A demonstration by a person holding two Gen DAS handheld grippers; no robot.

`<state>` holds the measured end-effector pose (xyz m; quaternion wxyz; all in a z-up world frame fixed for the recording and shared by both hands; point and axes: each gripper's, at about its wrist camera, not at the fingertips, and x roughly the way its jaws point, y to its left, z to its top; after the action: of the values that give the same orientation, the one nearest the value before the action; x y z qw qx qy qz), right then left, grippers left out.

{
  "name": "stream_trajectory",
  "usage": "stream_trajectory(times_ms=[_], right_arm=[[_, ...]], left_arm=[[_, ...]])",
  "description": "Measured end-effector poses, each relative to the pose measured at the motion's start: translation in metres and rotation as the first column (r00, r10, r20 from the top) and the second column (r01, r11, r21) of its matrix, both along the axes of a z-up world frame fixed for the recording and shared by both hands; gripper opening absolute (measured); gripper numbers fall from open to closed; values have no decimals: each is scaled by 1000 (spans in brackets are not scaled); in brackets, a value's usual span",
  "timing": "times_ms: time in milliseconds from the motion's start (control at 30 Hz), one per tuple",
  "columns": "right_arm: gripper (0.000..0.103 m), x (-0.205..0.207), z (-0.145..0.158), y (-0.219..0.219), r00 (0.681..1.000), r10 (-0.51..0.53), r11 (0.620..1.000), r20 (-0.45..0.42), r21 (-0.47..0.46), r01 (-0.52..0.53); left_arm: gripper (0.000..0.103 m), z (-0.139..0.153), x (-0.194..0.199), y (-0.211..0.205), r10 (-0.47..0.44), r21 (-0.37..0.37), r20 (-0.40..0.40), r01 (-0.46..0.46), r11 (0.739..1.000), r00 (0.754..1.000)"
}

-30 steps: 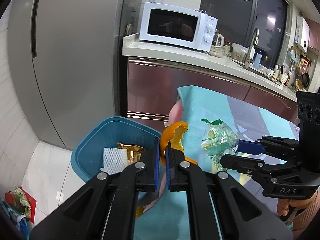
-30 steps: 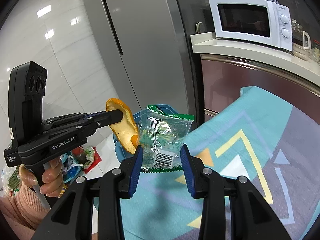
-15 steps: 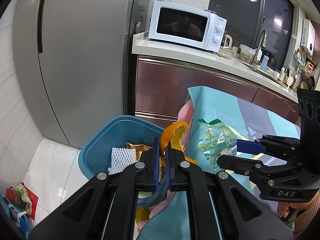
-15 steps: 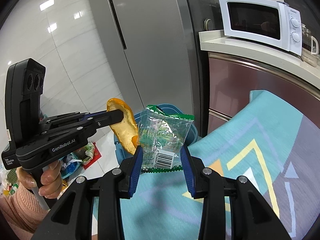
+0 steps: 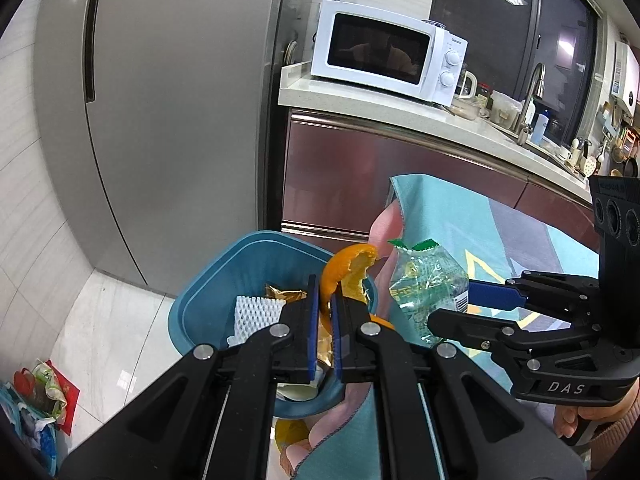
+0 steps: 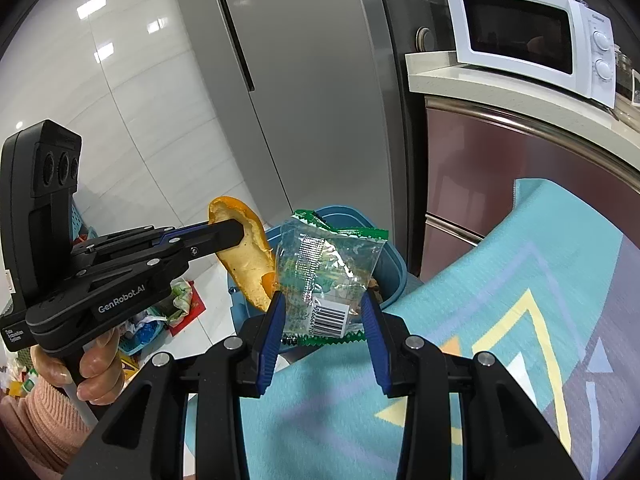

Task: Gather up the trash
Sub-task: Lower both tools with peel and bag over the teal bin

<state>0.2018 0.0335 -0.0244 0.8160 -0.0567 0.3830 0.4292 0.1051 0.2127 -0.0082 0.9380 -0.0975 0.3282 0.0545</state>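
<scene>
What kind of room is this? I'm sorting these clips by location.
A home kitchen, most likely. A white microwave sits on a long countertop, a tall steel fridge stands beside it, and a sink tap with bottles and utensils shows further along the counter.

Blue bin [image 5: 208, 292]: near rim and base hidden behind left tool [image 5: 325, 312] fingers; in right wrist view most of bin hidden behind clear wrapper [image 6: 328, 276] and orange peel [image 6: 248, 256]. Bin contents: gold foil piece [image 5: 284, 291] and white foam net [image 5: 256, 314] partly covered by left tool. Yellow item below bin [image 5: 290, 432]: mostly hidden, identity unclear. Litter on floor left of bin [image 5: 36, 408]: cut by frame edge, too small to identify. Wrapper print: illegible. Right tool [image 6: 324, 322] handle: hand [image 5: 576, 420] cut by frame edge.
</scene>
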Motion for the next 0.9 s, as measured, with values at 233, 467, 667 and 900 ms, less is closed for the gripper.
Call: stream_trajectory(times_ms=[233,467,667,900], right_arm=[[37,1,-4,9,1000,10,1000,-3,-9,-10],[37,4,-7,15,1000,12,1000,-8,-21,-13],[37,7,-11,20,1000,12,999,-18,-34,-13],[37,10,-14,26,1000,16,999,-24,-51,-17]], left_arm=[[6,-1,5,5,11,6,-3,-11,1000,1000],[6,-5,6,6,20,13,-8,-20,1000,1000],[6,-10,12,10,29,7,-19,-29,1000,999],[6,-16,16,13,40,5,-35,-40,999,999]])
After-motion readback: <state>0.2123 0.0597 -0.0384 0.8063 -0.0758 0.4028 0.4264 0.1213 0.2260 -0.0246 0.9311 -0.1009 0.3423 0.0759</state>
